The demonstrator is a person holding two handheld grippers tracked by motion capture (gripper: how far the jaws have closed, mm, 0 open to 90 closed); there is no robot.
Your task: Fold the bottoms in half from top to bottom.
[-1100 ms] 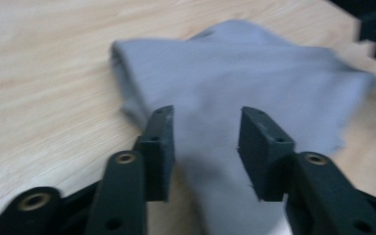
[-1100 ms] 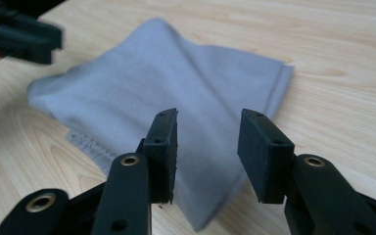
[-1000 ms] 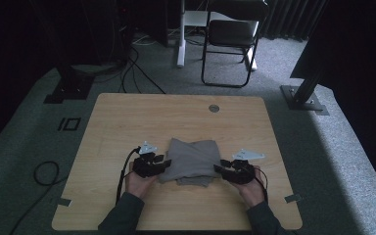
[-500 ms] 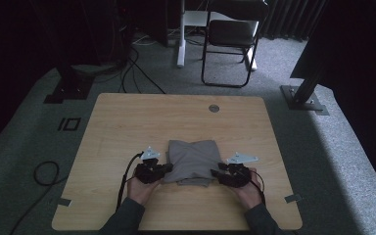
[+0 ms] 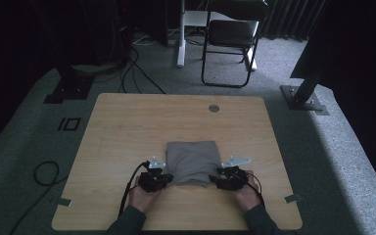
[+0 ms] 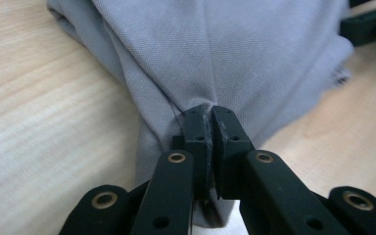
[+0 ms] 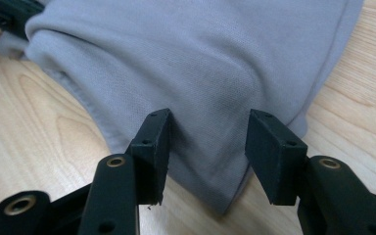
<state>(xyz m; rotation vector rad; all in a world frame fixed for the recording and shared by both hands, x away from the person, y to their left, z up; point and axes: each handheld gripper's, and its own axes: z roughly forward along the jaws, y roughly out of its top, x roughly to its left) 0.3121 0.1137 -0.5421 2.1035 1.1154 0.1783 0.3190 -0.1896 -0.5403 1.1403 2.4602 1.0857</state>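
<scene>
Because the folded grey cloth [image 5: 192,163] lay on the near half of the wooden table [image 5: 127,127], the person had brought a gripper to each of its near corners, most likely to lift or fold that edge. The left gripper [image 6: 208,115] had its jaws pressed together on a bunched tuck of the cloth's near-left corner, having just closed there, so that corner was pinned and ready to be drawn. The right gripper [image 7: 205,132], at the cloth's near-right corner, stood with jaws spread to either side of the fabric, the pads clear of it; they had just been opening a little, the cloth lying between them but not pinched. From above, both grippers sat against the cloth's near edge, one at each side [image 5: 155,177] [image 5: 227,177]. How many layers the cloth had was hard to judge, its underside being hidden, and the left grip possibly held only the top fold.
</scene>
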